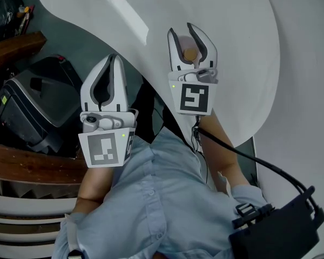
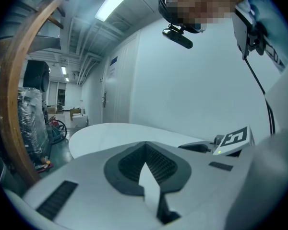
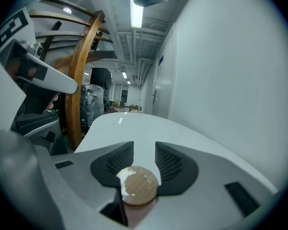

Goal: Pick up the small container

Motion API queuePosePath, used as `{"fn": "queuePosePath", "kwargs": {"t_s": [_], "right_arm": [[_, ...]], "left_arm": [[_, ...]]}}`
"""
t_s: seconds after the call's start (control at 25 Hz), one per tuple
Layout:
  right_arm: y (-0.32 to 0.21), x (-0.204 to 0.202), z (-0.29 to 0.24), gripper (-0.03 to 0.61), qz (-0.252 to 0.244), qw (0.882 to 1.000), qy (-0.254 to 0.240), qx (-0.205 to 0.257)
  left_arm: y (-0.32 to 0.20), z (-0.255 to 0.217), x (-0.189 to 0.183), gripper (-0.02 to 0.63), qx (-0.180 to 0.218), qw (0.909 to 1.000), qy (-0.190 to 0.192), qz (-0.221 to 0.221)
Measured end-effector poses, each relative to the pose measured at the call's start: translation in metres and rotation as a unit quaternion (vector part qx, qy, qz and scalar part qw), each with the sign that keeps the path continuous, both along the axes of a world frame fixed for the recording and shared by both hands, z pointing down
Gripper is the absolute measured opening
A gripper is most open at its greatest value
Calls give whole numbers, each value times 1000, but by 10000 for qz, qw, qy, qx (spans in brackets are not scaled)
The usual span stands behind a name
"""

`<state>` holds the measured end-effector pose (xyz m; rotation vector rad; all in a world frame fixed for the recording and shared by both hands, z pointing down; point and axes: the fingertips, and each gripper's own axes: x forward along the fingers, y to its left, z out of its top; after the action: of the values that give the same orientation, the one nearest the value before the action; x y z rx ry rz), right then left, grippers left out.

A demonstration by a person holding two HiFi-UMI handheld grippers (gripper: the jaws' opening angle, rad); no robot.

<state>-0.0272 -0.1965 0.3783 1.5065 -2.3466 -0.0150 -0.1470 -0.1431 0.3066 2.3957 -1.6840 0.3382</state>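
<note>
Pinching the container [image 3: 140, 186], the right gripper [image 3: 144, 150] seems to have its grip; lifting from the table [image 3: 134, 126] remains. Left gripper [image 2: 145, 146] pressed together, empty.

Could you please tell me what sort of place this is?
Probably an indoor office or workshop area: a curved glossy white table, a long ceiling strip light beside exposed pipes, and plastic-wrapped goods stacked further back.
</note>
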Motion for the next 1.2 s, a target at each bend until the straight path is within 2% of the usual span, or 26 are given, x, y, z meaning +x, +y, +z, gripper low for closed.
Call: {"fn": "queuePosePath", "kwargs": {"t_s": [0.16,0.32,0.76,1.2], "right_arm": [[0,0,5,90,2,9987,508,-75],[-3,0,4,25,81,9980,620,2],[-12,4,2,17,168,9987,481,95],[-14,27,-12,17,471,9983,142,302]], "left_arm": [[0,-2,2,0,31,10000,8,10],[0,-2,-1,0,40,10000,-2,-47],[-1,-2,-8,0,48,9999,-27,-101],[-4,-1,5,0,91,9999,-21,36]]}}
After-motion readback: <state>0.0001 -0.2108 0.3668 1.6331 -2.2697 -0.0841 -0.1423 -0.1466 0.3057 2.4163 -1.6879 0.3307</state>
